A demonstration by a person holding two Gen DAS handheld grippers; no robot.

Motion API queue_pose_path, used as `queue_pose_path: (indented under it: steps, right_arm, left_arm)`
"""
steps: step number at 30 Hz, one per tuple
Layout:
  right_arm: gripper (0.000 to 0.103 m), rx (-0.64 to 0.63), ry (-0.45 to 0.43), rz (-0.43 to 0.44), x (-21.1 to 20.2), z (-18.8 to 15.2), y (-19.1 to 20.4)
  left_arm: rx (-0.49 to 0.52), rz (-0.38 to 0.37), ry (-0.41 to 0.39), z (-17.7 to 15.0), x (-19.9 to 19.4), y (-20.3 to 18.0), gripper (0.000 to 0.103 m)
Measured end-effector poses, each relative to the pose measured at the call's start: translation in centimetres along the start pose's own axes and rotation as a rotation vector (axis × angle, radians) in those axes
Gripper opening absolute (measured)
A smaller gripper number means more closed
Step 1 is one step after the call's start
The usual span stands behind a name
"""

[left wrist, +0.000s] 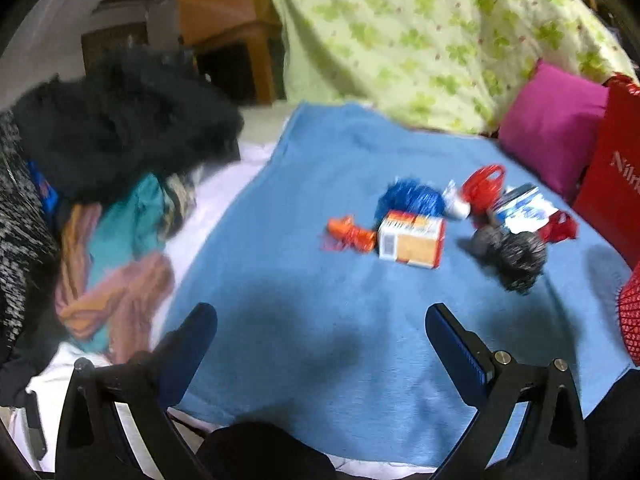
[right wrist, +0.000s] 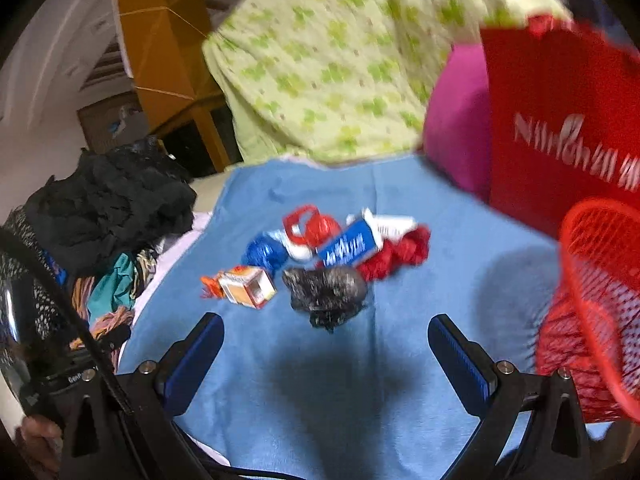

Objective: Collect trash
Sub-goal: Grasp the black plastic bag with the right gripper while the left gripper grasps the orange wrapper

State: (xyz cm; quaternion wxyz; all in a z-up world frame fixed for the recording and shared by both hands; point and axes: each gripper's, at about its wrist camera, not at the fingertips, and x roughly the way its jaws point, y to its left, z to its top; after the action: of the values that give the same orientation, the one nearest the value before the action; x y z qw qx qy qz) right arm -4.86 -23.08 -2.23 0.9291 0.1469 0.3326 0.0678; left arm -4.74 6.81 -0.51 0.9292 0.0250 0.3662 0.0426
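A heap of trash lies on a blue blanket (left wrist: pixel 304 208): an orange-and-white carton (left wrist: pixel 412 240), an orange wrapper (left wrist: pixel 348 236), a crumpled blue wrapper (left wrist: pixel 412 198), a red plastic bag (left wrist: pixel 484 188), a blue-and-white packet (left wrist: pixel 524 208) and a dark crumpled bag (left wrist: pixel 508 252). My left gripper (left wrist: pixel 320 324) hangs open above the blanket, short of the heap. In the right wrist view the carton (right wrist: pixel 248 286), dark bag (right wrist: pixel 324 292) and red wrapper (right wrist: pixel 396 256) lie ahead of my open right gripper (right wrist: pixel 326 330). A red mesh basket (right wrist: pixel 600 304) stands at the right.
A pile of clothes (left wrist: pixel 112 184) sits at the blanket's left edge. A green-patterned quilt (left wrist: pixel 432 36), a magenta cushion (left wrist: pixel 552 124) and a red paper bag (right wrist: pixel 560 120) line the back and right. Bare blanket lies under both grippers.
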Motion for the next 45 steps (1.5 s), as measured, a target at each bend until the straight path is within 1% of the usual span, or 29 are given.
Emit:
queue_pose_path:
  steps: [2, 5, 8, 9, 11, 14, 15, 17, 18, 19, 20, 21, 22, 23, 24, 25, 26, 27, 28, 29, 30, 31, 32, 33, 34, 36, 41, 45]
  right_arm:
    - [0.103, 0.007, 0.020, 0.007, 2.3, 0.5, -0.7]
    - [0.103, -0.007, 0.048, -0.002, 5.6, 1.5, -0.7]
    - [0.102, 0.042, 0.087, 0.013, 8.5, 2.6, -0.8]
    - [0.101, 0.059, 0.098, 0.021, 9.4, 3.0, -1.0]
    - [0.101, 0.080, 0.115, 0.012, 11.0, 3.5, -0.8]
    - [0.101, 0.099, 0.147, -0.009, 13.2, 4.1, -0.5]
    - [0.099, 0.100, 0.161, -0.022, 14.1, 4.2, -0.2]
    - [0.095, 0.107, 0.201, -0.038, 15.6, 4.2, 0.2]
    - [0.095, 0.107, 0.218, -0.045, 16.2, 4.1, 0.4]
    - [0.094, 0.103, 0.233, -0.061, 16.9, 3.9, 0.7]
    - [0.094, 0.098, 0.250, -0.080, 17.6, 3.6, 0.9]
    - [0.093, 0.096, 0.262, -0.094, 18.2, 3.3, 1.1]
    - [0.090, 0.097, 0.278, -0.108, 18.7, 3.0, 1.2]
    - [0.084, 0.106, 0.295, -0.120, 19.2, 2.6, 1.2]
    - [0.078, 0.121, 0.311, -0.132, 19.6, 2.2, 1.2]
    - [0.074, 0.133, 0.326, -0.139, 19.9, 1.9, 1.2]
    - [0.068, 0.143, 0.334, -0.147, 20.3, 1.5, 1.2]
    - [0.064, 0.136, 0.322, -0.164, 20.3, 1.3, 1.4]
    - [0.061, 0.124, 0.310, -0.182, 20.3, 1.2, 1.7]
    - [0.051, 0.119, 0.308, -0.189, 20.3, 1.1, 1.9]
    - [0.038, 0.118, 0.311, -0.199, 20.2, 1.0, 1.9]
    - [0.034, 0.127, 0.311, -0.199, 20.1, 0.9, 1.8]
    - [0.031, 0.137, 0.305, -0.198, 19.9, 0.9, 1.7]
    - [0.026, 0.142, 0.296, -0.201, 19.6, 0.8, 1.6]
    - [0.025, 0.140, 0.291, -0.208, 19.2, 0.7, 1.4]
    - [0.023, 0.134, 0.276, -0.213, 17.9, 0.6, 1.1]
    - [0.023, 0.141, 0.228, -0.168, 14.3, 0.3, -0.5]
    - [0.023, 0.122, 0.182, -0.110, 11.1, 0.3, -2.2]
  left_arm:
    - [0.000, -0.043, 0.031, 0.4, 2.2, 0.4, 0.103]
    - [0.002, -0.082, 0.054, 1.3, 5.1, 1.0, 0.103]
    - [-0.034, -0.077, 0.068, 3.0, 8.3, 2.2, 0.103]
    - [-0.068, -0.083, 0.069, 3.8, 9.4, 2.7, 0.103]
    - [-0.137, -0.120, 0.072, 5.3, 11.5, 3.4, 0.103]
    - [-0.237, -0.167, 0.096, 6.7, 14.2, 4.1, 0.103]
    - [-0.275, -0.188, 0.112, 7.1, 15.3, 4.3, 0.103]
    - [-0.343, -0.229, 0.150, 7.4, 16.9, 4.7, 0.103]
    - [-0.379, -0.268, 0.166, 7.3, 17.7, 4.8, 0.103]
    - [-0.391, -0.300, 0.179, 7.0, 18.6, 4.7, 0.102]
    - [-0.393, -0.308, 0.195, 6.7, 19.0, 4.6, 0.098]
    - [-0.407, -0.310, 0.232, 6.2, 20.0, 4.6, 0.088]
    - [-0.439, -0.338, 0.273, 5.7, 21.0, 4.7, 0.082]
    - [-0.456, -0.369, 0.298, 5.5, 21.5, 4.8, 0.076]
    - [-0.459, -0.384, 0.302, 5.4, 21.9, 4.9, 0.076]
    - [-0.440, -0.386, 0.283, 5.6, 21.8, 4.8, 0.075]
    - [-0.425, -0.389, 0.280, 5.7, 21.7, 4.7, 0.074]
    - [-0.403, -0.402, 0.281, 5.7, 21.9, 4.4, 0.070]
    - [-0.391, -0.398, 0.284, 5.6, 22.0, 4.2, 0.067]
    - [-0.385, -0.389, 0.279, 5.7, 22.1, 4.2, 0.060]
    - [-0.384, -0.408, 0.273, 5.7, 22.1, 4.1, 0.046]
    - [-0.390, -0.453, 0.280, 5.8, 22.3, 4.0, 0.036]
    - [-0.406, -0.520, 0.295, 5.7, 22.6, 3.9, 0.019]
    - [-0.418, -0.554, 0.305, 5.6, 22.8, 3.8, 0.016]
    - [-0.405, -0.541, 0.302, 5.7, 22.6, 3.7, 0.015]
    - [-0.388, -0.523, 0.296, 5.8, 22.2, 3.6, 0.007]
    - [-0.381, -0.465, 0.289, 5.7, 21.0, 4.2, 0.004]
    - [-0.352, -0.412, 0.257, 5.7, 19.2, 4.7, 0.004]
